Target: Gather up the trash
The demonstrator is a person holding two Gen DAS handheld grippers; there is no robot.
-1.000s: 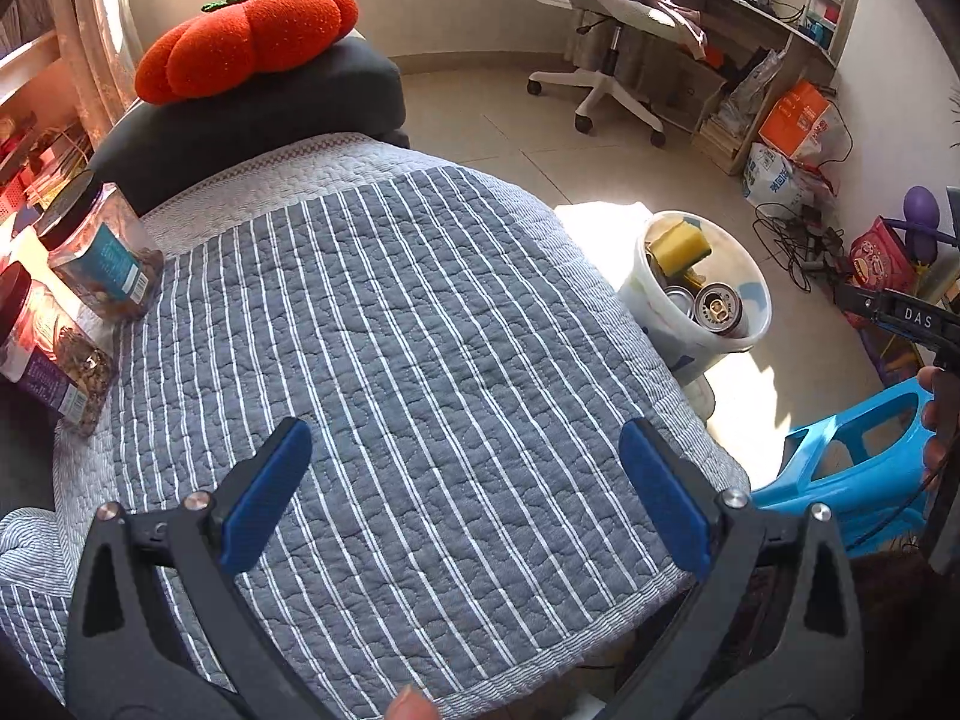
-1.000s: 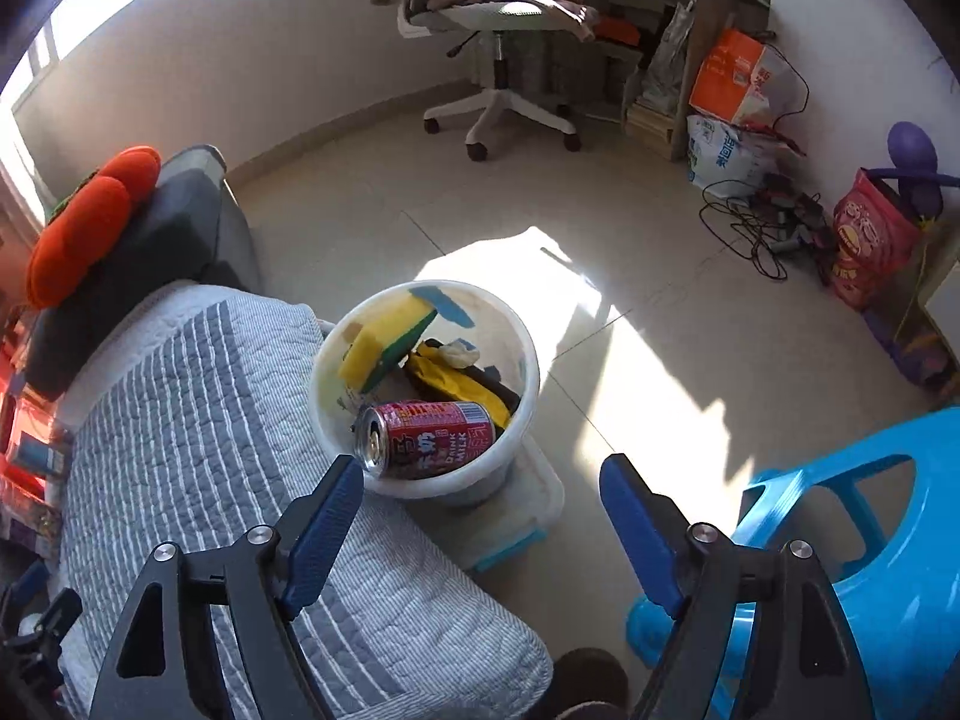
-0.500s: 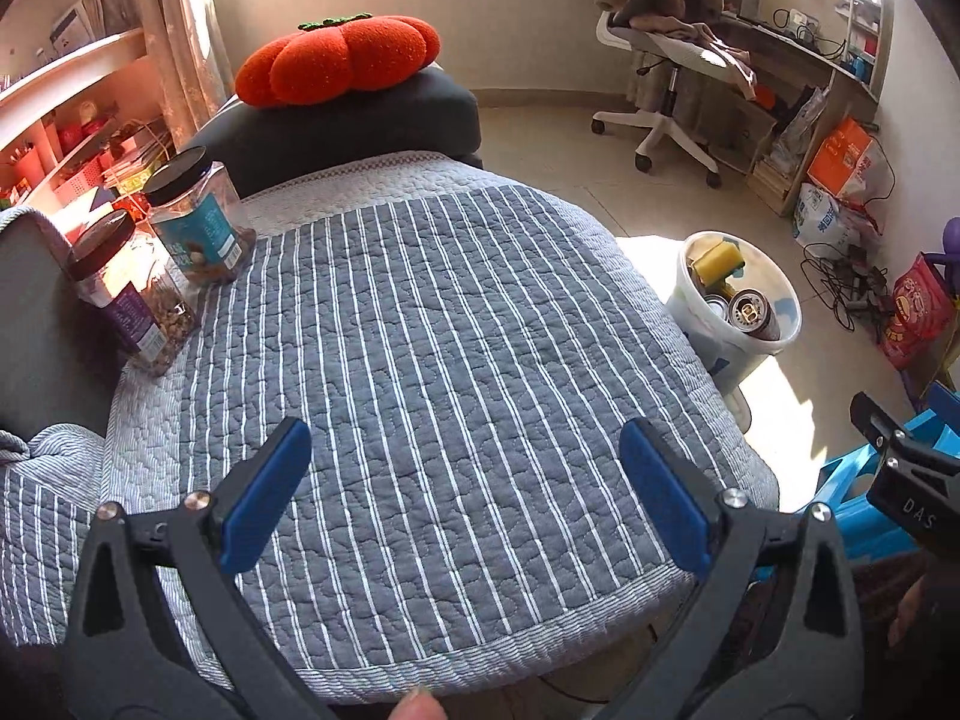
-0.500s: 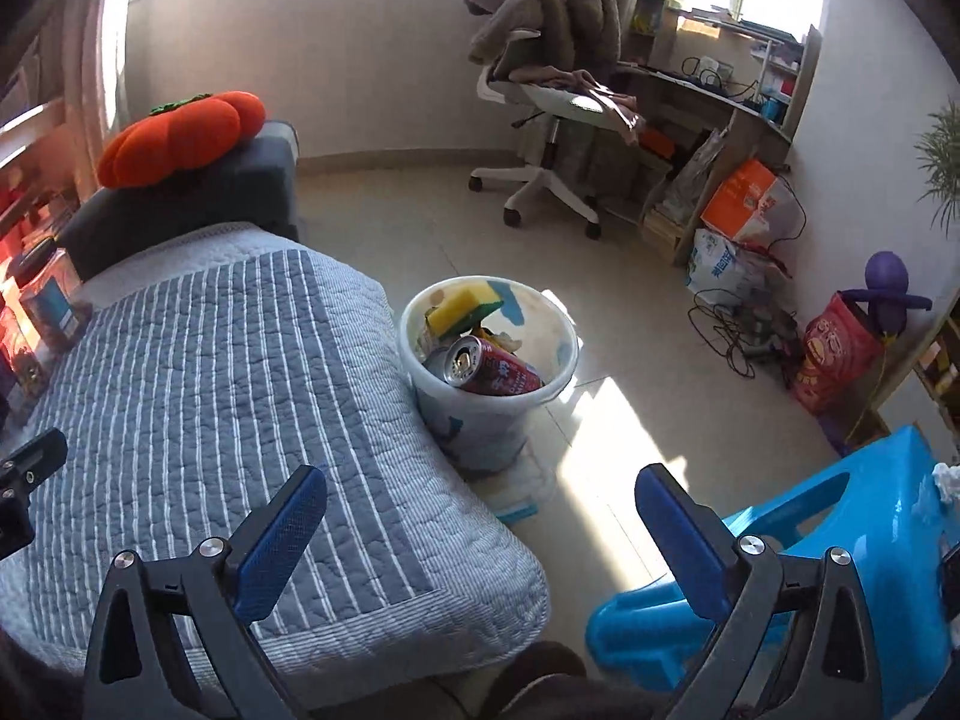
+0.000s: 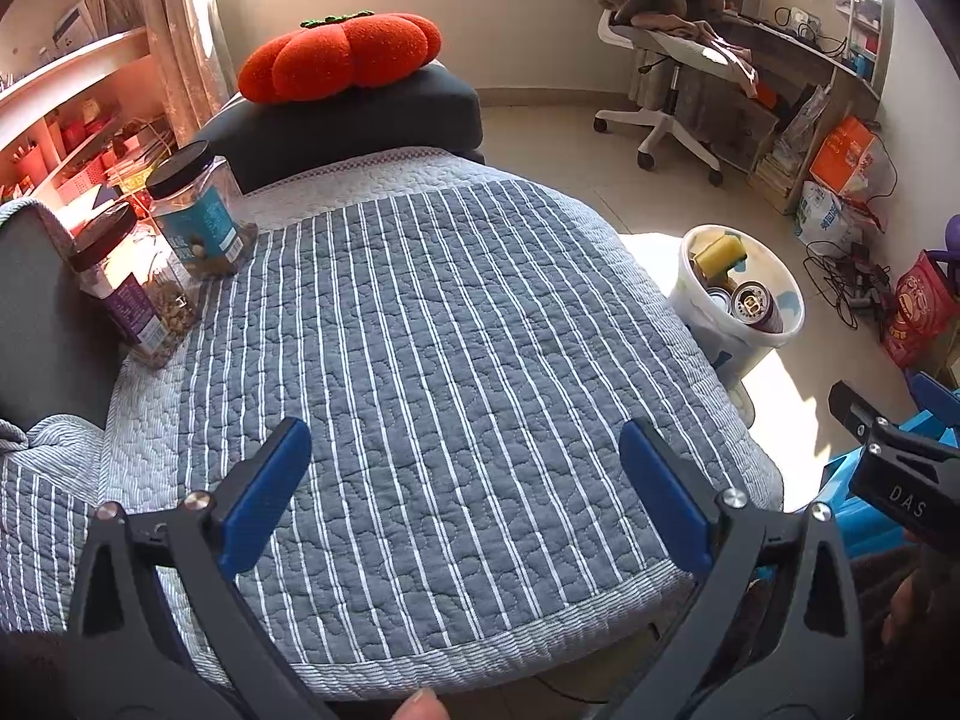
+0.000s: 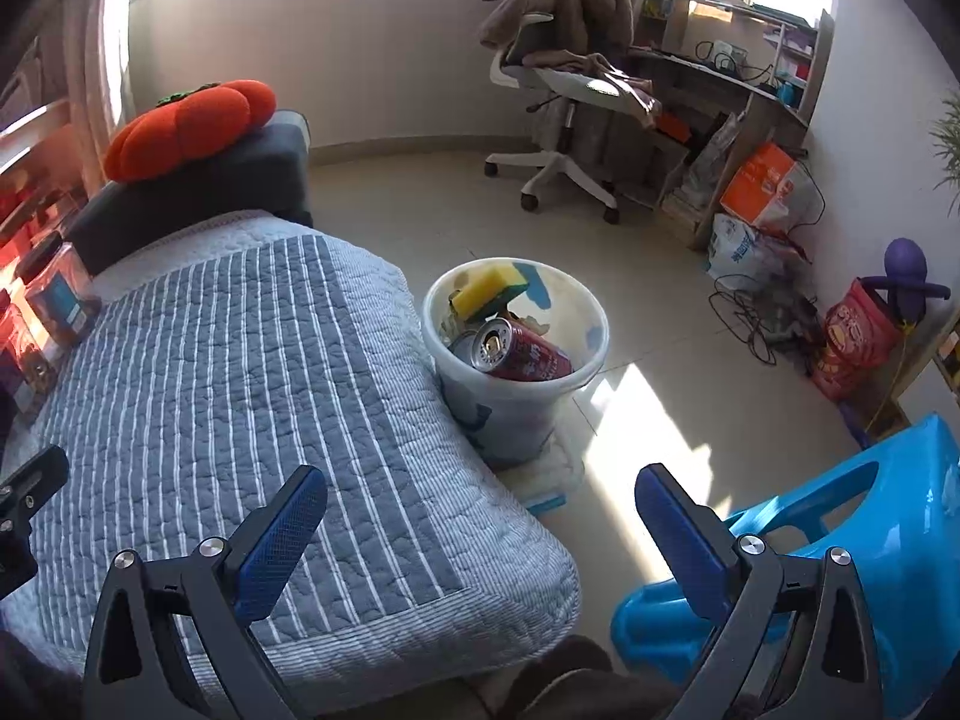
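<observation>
A white trash bucket stands on the floor beside the striped quilt. It holds a red can, a yellow sponge and other trash. The bucket also shows in the left wrist view, with the can and sponge. My left gripper is open and empty above the quilt. My right gripper is open and empty, hovering over the quilt's edge well short of the bucket.
Two clear jars with dark lids stand at the quilt's left edge. An orange pumpkin cushion lies on a dark pillow. A blue plastic stool is at the right. An office chair, boxes and cables sit farther back.
Both grippers have pulled back and up from the bucket and quilt, so more of the room shows. Both stayed open. The can still lies in the bucket.
</observation>
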